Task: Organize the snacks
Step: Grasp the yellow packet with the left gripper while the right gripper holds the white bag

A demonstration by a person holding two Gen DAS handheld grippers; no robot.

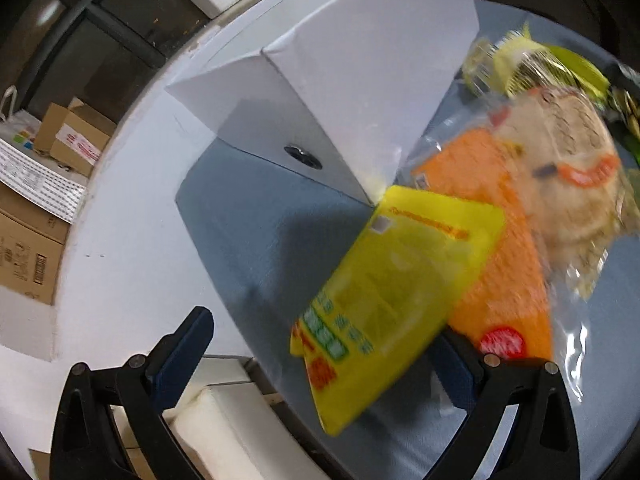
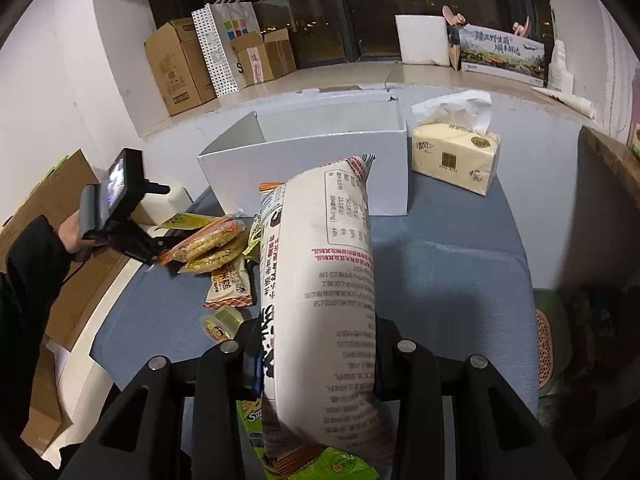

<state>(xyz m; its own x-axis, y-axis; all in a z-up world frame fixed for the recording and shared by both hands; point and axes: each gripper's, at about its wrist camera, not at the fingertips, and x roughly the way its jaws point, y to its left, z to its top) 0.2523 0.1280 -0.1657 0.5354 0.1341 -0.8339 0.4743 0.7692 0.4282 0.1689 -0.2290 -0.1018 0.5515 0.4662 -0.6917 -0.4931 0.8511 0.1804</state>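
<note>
Here, the right gripper [image 2: 316, 364] is clenched on a tall white snack bag [image 2: 320, 280], held upright above the blue-covered table [image 2: 452, 280], in front of the open white cardboard box [image 2: 320, 160].

Only the right wrist view shows the box's empty inside, the cream tissue pack [image 2: 456, 156] beside it, the small yellow cup [image 2: 222, 322] and the person's hand [image 2: 74, 236] carrying the other gripper at the table's left edge. The left wrist view alone shows the left gripper [image 1: 320, 344] with fingers spread wide and released, a flat yellow packet [image 1: 384, 300] lying between them, overlapping an orange packet [image 1: 500, 264] at the box's corner. Print on the white bag is dense but unreadable; the left view's labels are blurred.
</note>
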